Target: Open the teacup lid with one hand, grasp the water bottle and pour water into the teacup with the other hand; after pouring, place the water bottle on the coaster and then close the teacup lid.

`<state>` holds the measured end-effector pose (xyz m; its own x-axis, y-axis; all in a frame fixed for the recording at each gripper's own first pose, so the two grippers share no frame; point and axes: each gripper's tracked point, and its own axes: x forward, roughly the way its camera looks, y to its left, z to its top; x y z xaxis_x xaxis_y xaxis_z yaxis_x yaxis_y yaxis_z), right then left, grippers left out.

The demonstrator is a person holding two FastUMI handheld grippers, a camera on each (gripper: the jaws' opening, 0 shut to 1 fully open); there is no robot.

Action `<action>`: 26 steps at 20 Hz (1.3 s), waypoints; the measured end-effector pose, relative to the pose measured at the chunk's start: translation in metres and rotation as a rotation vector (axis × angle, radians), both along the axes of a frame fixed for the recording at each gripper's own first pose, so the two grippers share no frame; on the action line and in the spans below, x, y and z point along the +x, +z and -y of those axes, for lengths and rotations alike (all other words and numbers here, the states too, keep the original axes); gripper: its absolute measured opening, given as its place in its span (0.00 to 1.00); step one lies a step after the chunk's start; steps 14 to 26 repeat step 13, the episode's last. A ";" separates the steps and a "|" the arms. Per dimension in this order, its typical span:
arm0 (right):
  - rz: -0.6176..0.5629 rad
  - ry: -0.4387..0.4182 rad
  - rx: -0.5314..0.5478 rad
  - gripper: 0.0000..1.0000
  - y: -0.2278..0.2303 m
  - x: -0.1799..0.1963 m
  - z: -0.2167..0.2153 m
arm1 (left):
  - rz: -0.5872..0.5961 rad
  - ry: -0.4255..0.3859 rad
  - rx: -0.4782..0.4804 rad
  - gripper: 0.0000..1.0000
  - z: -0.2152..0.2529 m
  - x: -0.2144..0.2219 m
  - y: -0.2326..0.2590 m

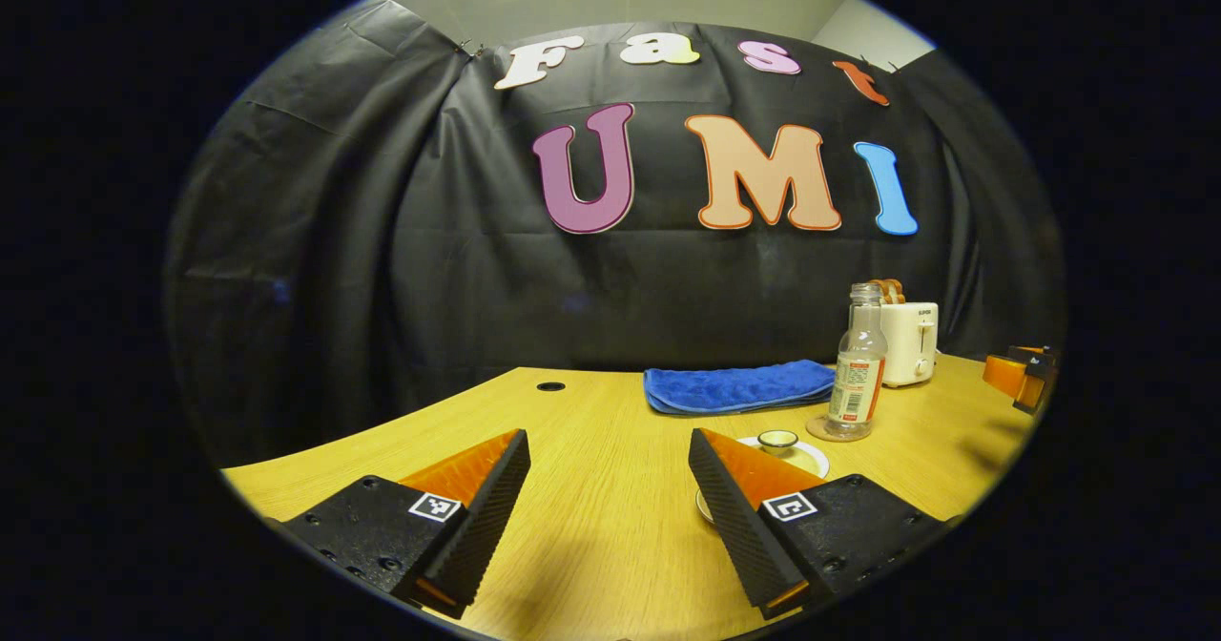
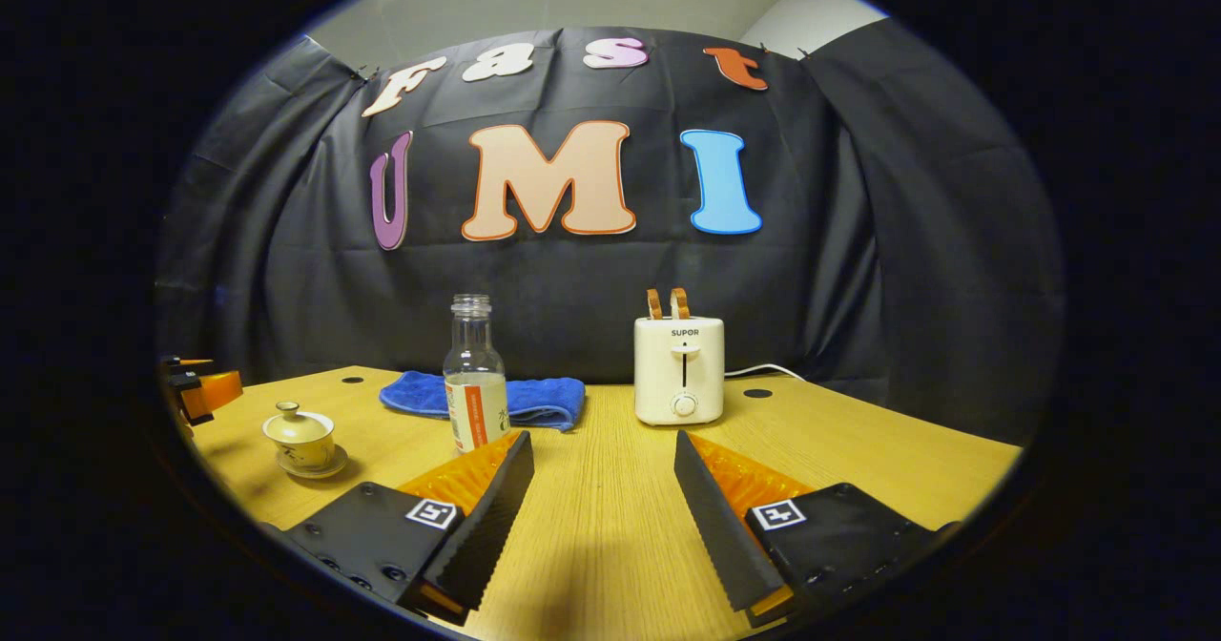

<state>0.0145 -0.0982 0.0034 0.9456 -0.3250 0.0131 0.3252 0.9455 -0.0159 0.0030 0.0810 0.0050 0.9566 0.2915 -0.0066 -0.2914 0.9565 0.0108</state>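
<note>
Hovering low over the wooden bench [image 1: 591, 488], the left gripper [image 1: 609, 488] has its fingers spread wide with nothing between them. In the left gripper view the teacup [image 1: 777, 443] peeks out just behind the right-hand finger, its lid [image 1: 777, 437] on and its saucer [image 1: 811, 452] partly hidden by that finger. Just beyond it the water bottle [image 1: 857, 364] stands upright and uncapped on a clear round coaster [image 1: 828, 431], with a folded blue towel [image 1: 734, 385] to its left and a white toaster [image 1: 911, 341] behind it. At the far right edge of that view a part of the right gripper [image 1: 1023, 376] shows, well apart from the bottle. The right gripper [image 2: 603, 493] is likewise wide open and holds nothing, poised above bare bench between the bottle [image 2: 474, 374] and the toaster [image 2: 679, 369]. In the right gripper view the bottle's foot is hidden behind the left-hand finger, the towel [image 2: 534, 401] lies behind the bottle, and the lidded teacup [image 2: 300, 434] sits on its saucer [image 2: 315, 469] farther left, near the edge where a part of the left gripper [image 2: 200, 388] shows. Two slices of toast [image 2: 667, 302] stick up from the toaster.
</note>
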 end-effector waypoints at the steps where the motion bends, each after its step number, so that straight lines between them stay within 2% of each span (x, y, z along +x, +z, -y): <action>1: 0.000 0.002 -0.001 0.95 0.001 0.001 0.000 | 0.000 0.000 0.000 0.98 0.000 0.000 0.000; 4: -0.001 0.002 0.000 0.95 0.000 0.000 0.000 | 0.000 0.000 -0.001 0.98 0.002 0.001 -0.001; 5: 0.000 0.003 0.000 0.99 0.000 0.000 0.000 | -0.001 0.000 -0.001 0.98 0.001 0.000 -0.001; 8: -0.001 0.003 0.000 0.92 0.000 0.000 0.000 | -0.001 0.001 -0.001 0.98 0.000 0.000 -0.001; 9: -0.001 0.003 0.000 0.95 0.000 0.000 0.000 | -0.001 0.001 -0.002 0.98 0.000 0.001 0.000; 26: -0.001 0.004 0.001 0.95 0.000 0.001 0.000 | -0.001 -0.003 -0.003 0.98 0.002 0.000 -0.001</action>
